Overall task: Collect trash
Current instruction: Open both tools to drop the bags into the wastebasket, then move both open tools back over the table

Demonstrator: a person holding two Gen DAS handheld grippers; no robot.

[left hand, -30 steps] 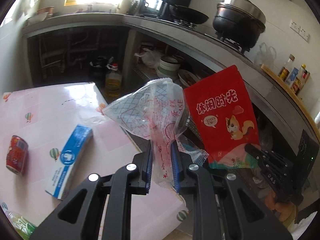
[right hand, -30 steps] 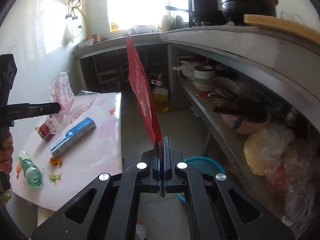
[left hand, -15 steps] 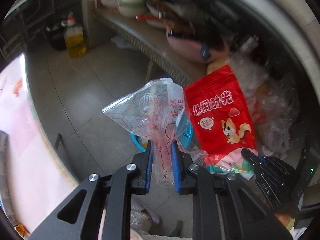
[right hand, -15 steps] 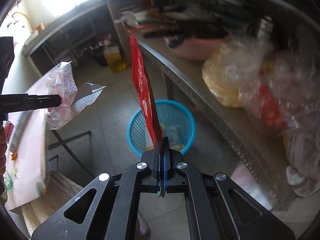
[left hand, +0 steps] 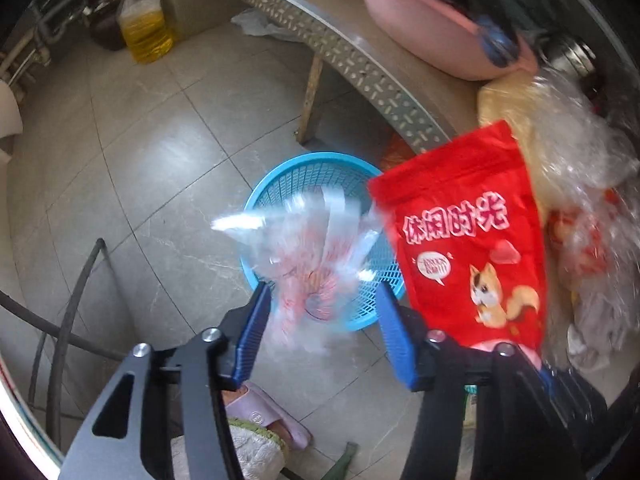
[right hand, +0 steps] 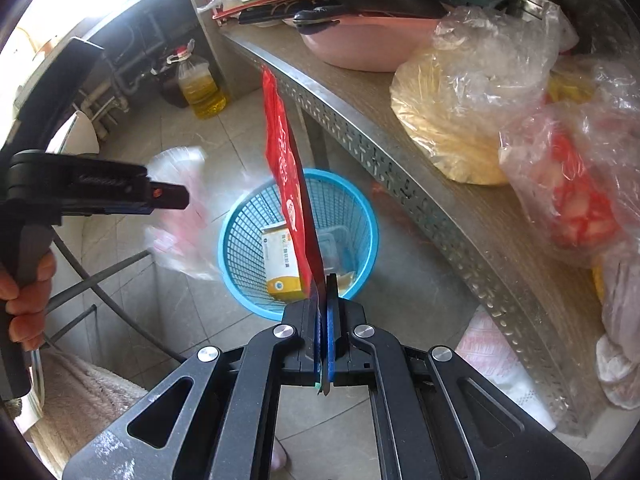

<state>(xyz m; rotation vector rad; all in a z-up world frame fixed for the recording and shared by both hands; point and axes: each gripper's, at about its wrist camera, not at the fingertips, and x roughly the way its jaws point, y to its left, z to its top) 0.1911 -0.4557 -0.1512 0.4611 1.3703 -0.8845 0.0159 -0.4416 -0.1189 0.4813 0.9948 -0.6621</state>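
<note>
A blue mesh trash basket [left hand: 312, 158] stands on the floor below both grippers. My left gripper [left hand: 324, 296] hangs above it with its jaws opening. A clear printed plastic bag [left hand: 304, 248] is blurred and loose between the blue pads, neither pad pressing it. In the right wrist view the same bag [right hand: 180, 216] shows beside the left gripper [right hand: 168, 196], left of the basket [right hand: 360, 200]. My right gripper [right hand: 324, 284] is shut on the bottom edge of a red snack pouch [right hand: 284, 160], held upright over the basket. The pouch [left hand: 460, 232] shows a cartoon squirrel. A yellow-and-white box [right hand: 280, 256] lies in the basket.
A perforated metal shelf [right hand: 400, 184] runs right of the basket, holding a pink basin [right hand: 360, 48] and plastic food bags [right hand: 472, 100]. An oil bottle [left hand: 144, 24] stands on the tiled floor at the back. Dark table legs [left hand: 68, 300], a slipper [left hand: 272, 416] and a towel lie near.
Both grippers swung away from the table and down over the blue basket. The left jaws spread apart and the clear bag came loose between them. The right gripper kept its hold on the pouch.
</note>
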